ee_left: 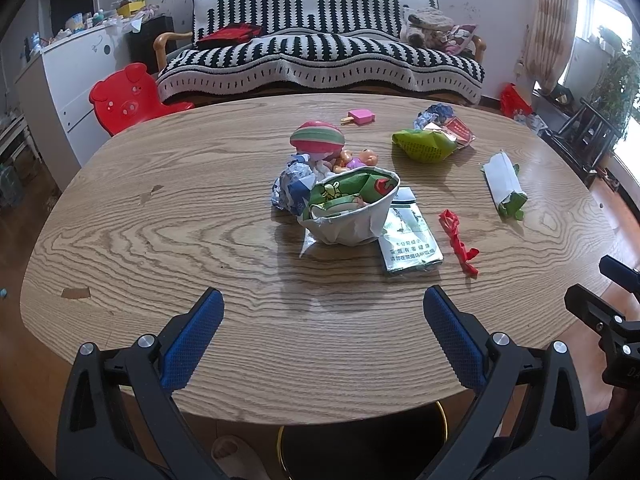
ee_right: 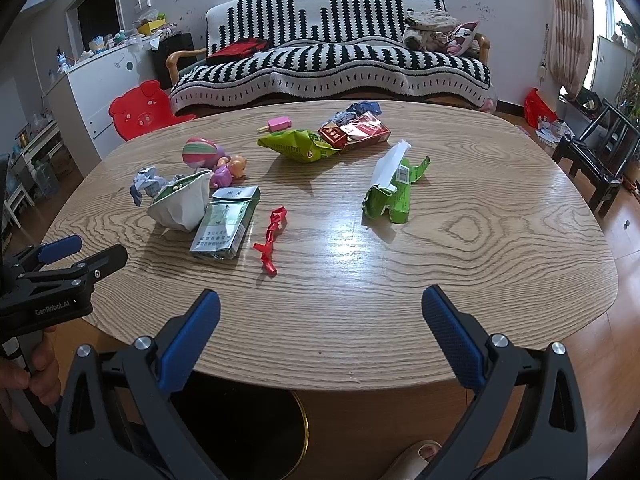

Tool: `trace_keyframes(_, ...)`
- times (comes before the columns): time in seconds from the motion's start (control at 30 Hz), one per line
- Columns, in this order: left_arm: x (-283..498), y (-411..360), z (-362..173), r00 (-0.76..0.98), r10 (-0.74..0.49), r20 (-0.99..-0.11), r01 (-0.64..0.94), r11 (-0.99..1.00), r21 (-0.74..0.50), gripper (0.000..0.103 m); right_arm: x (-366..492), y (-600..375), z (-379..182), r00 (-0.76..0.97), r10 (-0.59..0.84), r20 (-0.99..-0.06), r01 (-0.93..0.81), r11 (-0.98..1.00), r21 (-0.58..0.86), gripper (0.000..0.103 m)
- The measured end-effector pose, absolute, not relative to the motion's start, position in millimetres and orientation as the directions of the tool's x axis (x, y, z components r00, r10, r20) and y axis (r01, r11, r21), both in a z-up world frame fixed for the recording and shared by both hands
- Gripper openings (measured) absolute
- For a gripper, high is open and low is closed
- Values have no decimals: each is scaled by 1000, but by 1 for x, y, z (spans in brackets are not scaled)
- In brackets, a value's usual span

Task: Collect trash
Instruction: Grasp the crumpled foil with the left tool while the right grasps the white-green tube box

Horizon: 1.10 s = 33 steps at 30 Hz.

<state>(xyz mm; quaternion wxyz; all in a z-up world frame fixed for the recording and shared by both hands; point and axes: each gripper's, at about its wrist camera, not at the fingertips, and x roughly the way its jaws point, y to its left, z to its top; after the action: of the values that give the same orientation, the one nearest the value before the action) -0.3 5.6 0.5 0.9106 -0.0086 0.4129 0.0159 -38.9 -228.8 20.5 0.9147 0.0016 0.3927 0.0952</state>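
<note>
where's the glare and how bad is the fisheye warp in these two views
Right wrist view: window glare streaks the table between the red twisted wrapper and the green torn box. Left wrist view: milder sheen at the table's right edge. Both views bow the table rim and darken the corners.

striped sofa (ee_left: pixel 320 52) behind wooden table (ee_left: pixel 160 240), window daylight.

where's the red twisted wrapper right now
The red twisted wrapper lies on the table, just right of the green cigarette pack, toward the near edge in both wrist views.
</note>
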Motion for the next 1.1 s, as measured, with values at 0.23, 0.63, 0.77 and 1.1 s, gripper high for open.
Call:
trace_keyframes(0.23,6,12,-2,648,26,-762,-50,999,-9,97,-37,-230,20,680,163,-714,-166,984,67,98)
trace_keyframes(0.63,73,45,-5,620,83,-780,-87,996,37,97,30,-243,24,680,116,-724,-122,992,44,98)
trace_keyframes(0.77,94,55,-11,608,66,-791,-117,993,-7,97,55,-244,14,651,107,-751,-97,994,58,98)
trace_keyframes(1.1,108,36,-18,607,60,-792,-77,997,17,60,108,-253,-12,597,50,-800,-49,998,26,86)
